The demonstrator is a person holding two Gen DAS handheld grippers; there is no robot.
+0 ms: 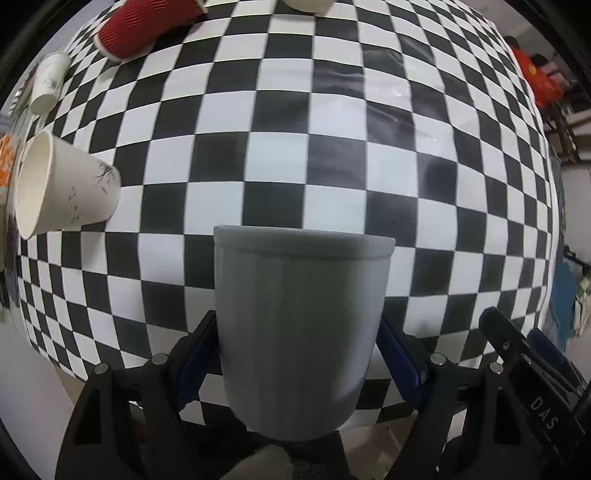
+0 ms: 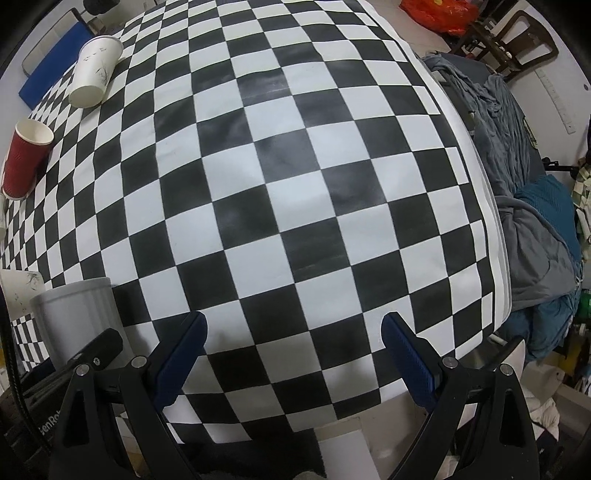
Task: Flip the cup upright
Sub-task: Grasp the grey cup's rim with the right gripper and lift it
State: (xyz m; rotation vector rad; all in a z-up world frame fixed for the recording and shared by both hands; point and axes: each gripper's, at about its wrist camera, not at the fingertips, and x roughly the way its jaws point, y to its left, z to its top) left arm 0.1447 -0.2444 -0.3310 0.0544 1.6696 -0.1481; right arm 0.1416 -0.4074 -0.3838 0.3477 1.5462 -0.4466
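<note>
The left claw (image 1: 297,354) is clenched on the grey cup (image 1: 301,332), its blue pads (image 1: 195,363) pressed against the cup's opposite sides low on the body, near the rounded closed end. The cup lies along the claw's line of sight, with its rim away from the claw and its closed end toward it, and it appears to be carried just above the checkered surface (image 1: 332,147) rather than standing on it, though contact is hard to judge from this angle. The right claw (image 2: 293,354) is released, its jaws spread wide with nothing between them, and the grey cup (image 2: 79,317) shows just off to its left.

The step in hand looks like turning the held cup so the rim faces up and then setting it down. To do that well, the wrist should roll smoothly until the closed end points squarely at the surface, with the grip kept firm, since the smooth tapered wall could slip between the pads. The bare squares straight ahead of the left claw make a good landing place. The cup should come down level, the base fully settled before the jaws part, and the jaws should open straight sideways so they do not tip it. A white paper cup (image 1: 62,184) lying on its side ahead and to the left, and a red cup (image 1: 144,29) farther ahead, are well apart and should stay undisturbed.
</note>
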